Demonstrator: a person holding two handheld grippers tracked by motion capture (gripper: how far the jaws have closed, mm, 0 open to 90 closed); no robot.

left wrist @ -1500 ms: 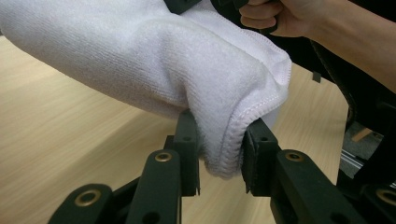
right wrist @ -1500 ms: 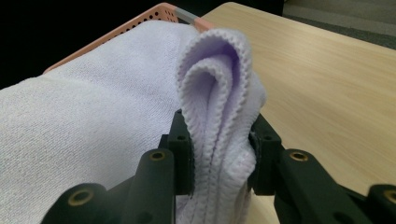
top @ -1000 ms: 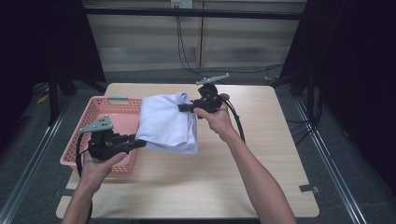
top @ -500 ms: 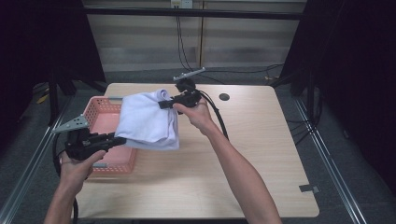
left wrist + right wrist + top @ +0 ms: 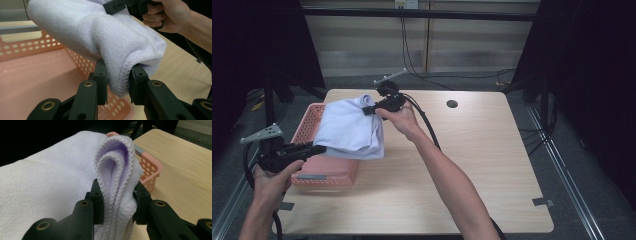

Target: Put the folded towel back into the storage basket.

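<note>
We saw a pale wooden table [image 5: 472, 165] bearing a perforated pink plastic basket [image 5: 319, 172] at its left edge. Above the basket hung a folded white towel [image 5: 349, 130], soft and looped in texture, with stitched hems. We held it with the right gripper [image 5: 368, 110] clamped on its far folded corner and the left gripper [image 5: 319, 148] clamped on its near edge. We judged the thick, springy folds liable to slip from the narrow black jaws, so that one corner might drop outside the basket rim.
</note>
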